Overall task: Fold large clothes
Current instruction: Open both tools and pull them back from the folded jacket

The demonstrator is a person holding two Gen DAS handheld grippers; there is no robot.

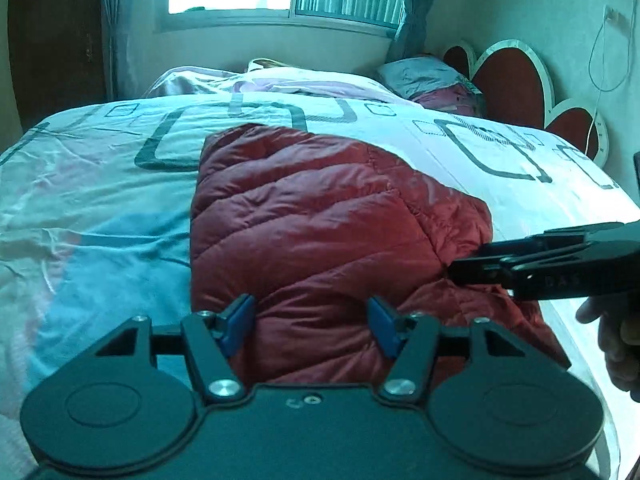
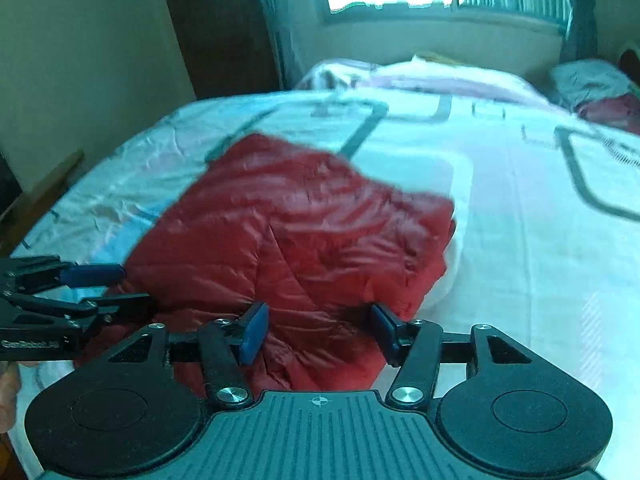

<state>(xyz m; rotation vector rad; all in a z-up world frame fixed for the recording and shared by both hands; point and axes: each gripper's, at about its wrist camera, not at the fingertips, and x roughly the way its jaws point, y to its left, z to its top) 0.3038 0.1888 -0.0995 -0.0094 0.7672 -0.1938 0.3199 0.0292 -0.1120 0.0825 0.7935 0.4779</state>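
Red quilted puffer jacket [image 1: 320,232] lies folded into a thick bundle on the bed [image 1: 100,208], just ahead of and partly between both sets of tongs, and the left tongs [image 1: 311,326] and right tongs [image 2: 318,332] both stand fairly wide with nothing gripped, pads clear of the cloth. My worry is that the slippery, springy padding puffs back open once left alone, or that a pad drags a layer loose on the way out. No containers are in view.
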